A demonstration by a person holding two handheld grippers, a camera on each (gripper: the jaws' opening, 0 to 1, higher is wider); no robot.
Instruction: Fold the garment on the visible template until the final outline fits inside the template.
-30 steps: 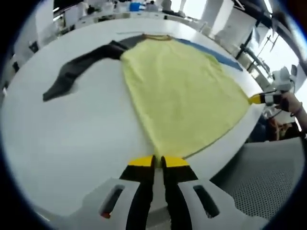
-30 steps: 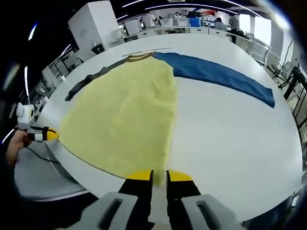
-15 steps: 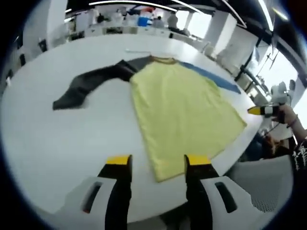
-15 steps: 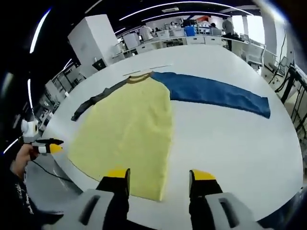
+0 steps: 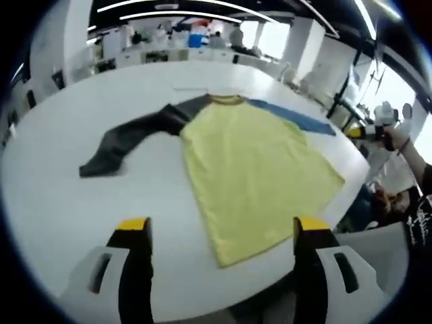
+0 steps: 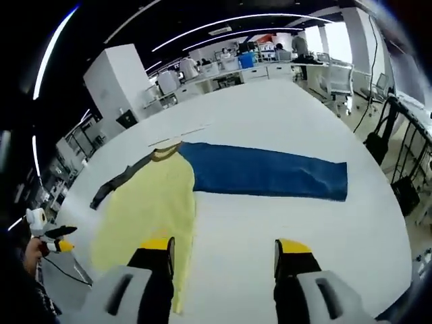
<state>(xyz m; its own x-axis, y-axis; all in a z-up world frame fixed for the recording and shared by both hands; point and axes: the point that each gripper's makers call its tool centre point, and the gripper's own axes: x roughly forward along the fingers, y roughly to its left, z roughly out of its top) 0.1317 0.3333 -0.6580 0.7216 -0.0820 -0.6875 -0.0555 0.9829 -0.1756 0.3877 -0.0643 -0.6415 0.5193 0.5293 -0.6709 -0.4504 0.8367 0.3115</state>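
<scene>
Shirt (image 5: 253,169) lies flat on the white table (image 5: 54,202), centre of the left gripper view: yellow body, dark grey sleeve (image 5: 128,138) stretched to the left of centre, blue sleeve (image 5: 293,116) running off to the upper right behind the body. Neck sits at the top of the frame's middle, hem points toward the bottom, near the table edge. Left gripper (image 5: 219,233) at the bottom of this view, jaws spread wide, nothing between them, hanging above the table and the hem corner, not touching the cloth. Far right of the same view, the right gripper (image 5: 368,130) is held in a person's hand, state too small to tell there.

Right gripper view: other gripper (image 6: 50,244) at the far left edge, held in a hand. Shirt (image 6: 145,212) left of centre, grey sleeve (image 6: 121,181) to the upper left, blue sleeve (image 6: 266,175) laid straight across the middle toward the right. Right gripper (image 6: 223,251) at the bottom, jaws wide apart, empty, above bare table (image 6: 324,236) just beside the yellow hem. Desks and white pillars blurred at the top of both views.
</scene>
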